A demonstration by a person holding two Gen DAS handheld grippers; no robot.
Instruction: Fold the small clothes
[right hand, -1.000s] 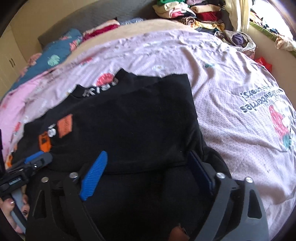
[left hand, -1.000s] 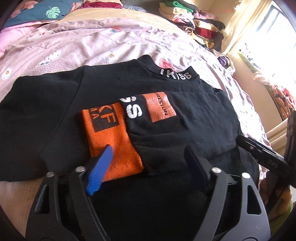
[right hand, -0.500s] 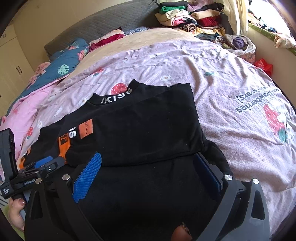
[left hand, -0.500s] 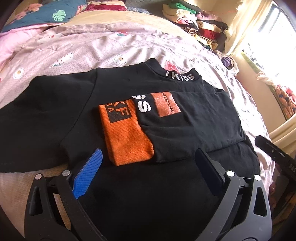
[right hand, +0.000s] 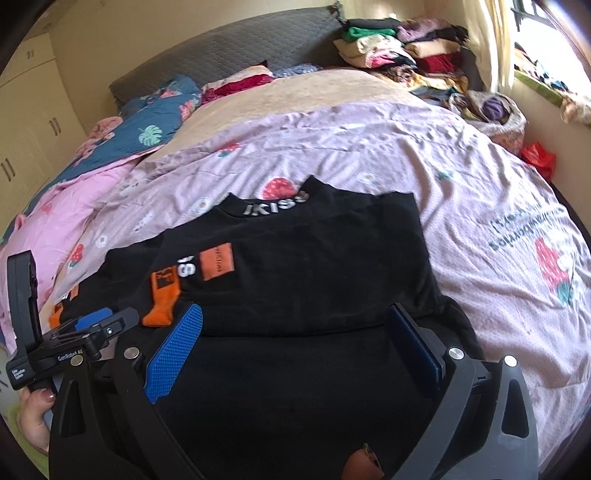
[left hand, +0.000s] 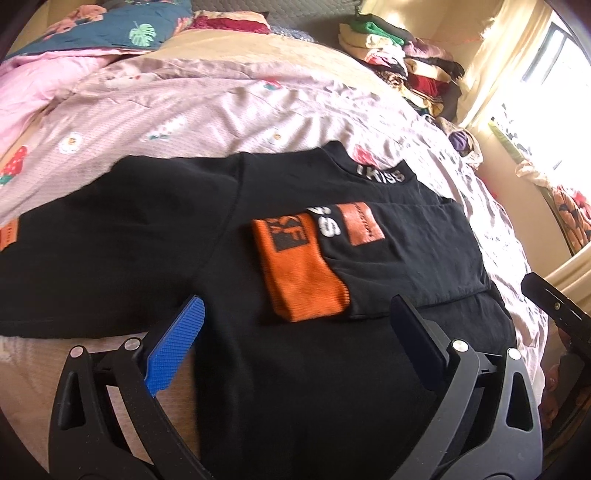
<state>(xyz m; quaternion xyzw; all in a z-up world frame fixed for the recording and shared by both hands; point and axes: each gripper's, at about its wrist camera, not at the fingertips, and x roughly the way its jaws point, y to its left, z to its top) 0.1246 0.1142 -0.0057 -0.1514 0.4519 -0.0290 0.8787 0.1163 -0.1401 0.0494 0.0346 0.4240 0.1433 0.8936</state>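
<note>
The left gripper [left hand: 295, 328] stands with its jaws wide apart and nothing between the pads. It hangs above the near part of the black shirt [left hand: 129, 258], which lies spread on the bed [left hand: 221, 110]. Just beyond its fingertips lies the orange cuff [left hand: 299, 273] of one sleeve, folded across the shirt body. The cuff touches neither pad. The opposite sleeve extends flat toward the left edge of the left wrist view.

The right gripper [right hand: 295, 325] also has its jaws fully apart, with no cloth pinched. It hangs over the near hem area of the shirt [right hand: 314, 266]. The folded edge of the sleeve panel runs across the view just past its fingertips. The collar [right hand: 273, 206], printed with white letters, lies at the far end of the shirt, well apart from both grippers. In the right wrist view the left gripper [right hand: 99, 325] appears at the lower left, beside the orange cuff [right hand: 162, 299], with a hand [right hand: 33, 417] on its handle.

The shirt rests on a pink printed bedspread [right hand: 406, 155]. No container is in view. A pile of folded clothes [right hand: 399, 48] sits at the far corner of the bed, near the window [right hand: 546, 33]. Pillows [right hand: 159, 118] lie against the grey headboard [right hand: 229, 48].
</note>
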